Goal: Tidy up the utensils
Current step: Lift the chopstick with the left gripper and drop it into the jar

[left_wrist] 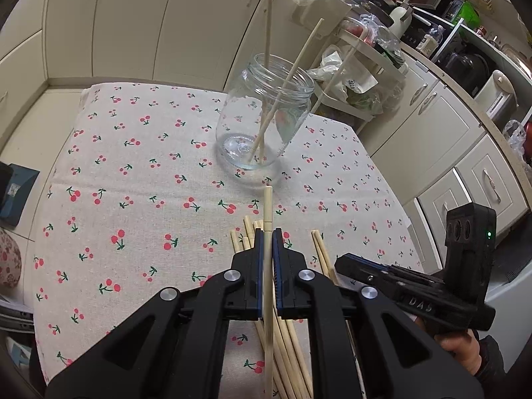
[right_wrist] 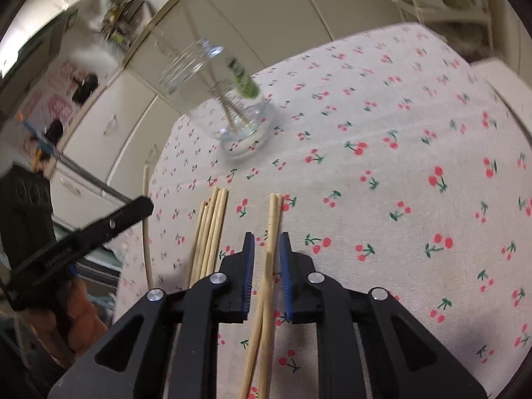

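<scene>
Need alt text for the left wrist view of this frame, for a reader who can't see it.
The left gripper is shut on a single wooden chopstick, raised over a loose pile of chopsticks on a cherry-print tablecloth. Beyond stands a clear glass jar holding two chopsticks. The right gripper enters at lower right.

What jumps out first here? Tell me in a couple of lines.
The clear glass jar stands mid-table on the cherry-print cloth with two chopsticks leaning inside. Nearer, the left gripper pinches one chopstick upright above a loose pile, while the right gripper straddles a pair lying on the cloth.
</scene>
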Motion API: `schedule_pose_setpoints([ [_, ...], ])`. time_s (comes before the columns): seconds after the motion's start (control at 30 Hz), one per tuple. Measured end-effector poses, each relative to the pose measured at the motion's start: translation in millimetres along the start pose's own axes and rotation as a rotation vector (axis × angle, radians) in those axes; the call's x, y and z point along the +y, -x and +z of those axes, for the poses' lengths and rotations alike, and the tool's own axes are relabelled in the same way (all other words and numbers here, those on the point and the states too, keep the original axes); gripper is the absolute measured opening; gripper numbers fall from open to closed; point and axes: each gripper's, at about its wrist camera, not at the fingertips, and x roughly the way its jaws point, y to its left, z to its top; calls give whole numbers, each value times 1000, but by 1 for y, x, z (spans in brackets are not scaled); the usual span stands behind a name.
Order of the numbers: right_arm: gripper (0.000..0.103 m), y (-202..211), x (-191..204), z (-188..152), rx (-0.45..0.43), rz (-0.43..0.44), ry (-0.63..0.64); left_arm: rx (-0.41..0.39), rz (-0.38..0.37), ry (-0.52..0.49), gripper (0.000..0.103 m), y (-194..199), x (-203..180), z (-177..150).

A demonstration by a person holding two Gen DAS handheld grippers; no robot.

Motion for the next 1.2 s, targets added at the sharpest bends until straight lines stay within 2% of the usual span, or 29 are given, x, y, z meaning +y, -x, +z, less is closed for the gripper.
schedule_pose_setpoints([
  [0.13,16,-10,-3,-1,16,-25,7,1,-3,4,5,-1,1,0],
  [0.2,13,-12,-3,0,10,-23,12,0,-2,4,5,-1,1,0],
  [0.23,8,-12,-3,1,11,-22,17,-1,-4,5,5,-1,1,0],
  [0.3,6,-10,-3,1,4,-9,13,-5,-4,6,5,-1,0,0],
  [0.4,6,-2,-3,1,-20,23,-2,-18,-6,6,5,3,-1,2],
  [0.57,5,9,-12,4,-56,138,-94,-69,-6,18,5,16,-2,18],
  [0.73,6,23,-11,8,-142,183,-118,-247,9,42,5,42,-3,52],
  [0.9,5,25,-18,10,-177,187,-141,-478,15,64,5,76,-12,94],
  [0.97,5,24,-22,11,-184,180,-152,-543,19,62,5,87,-17,108],
  [1.07,5,24,-25,12,-190,176,-161,-598,2,63,5,97,-23,130],
  [1.2,5,23,-28,13,-190,171,-164,-623,-13,55,5,105,-25,150],
])
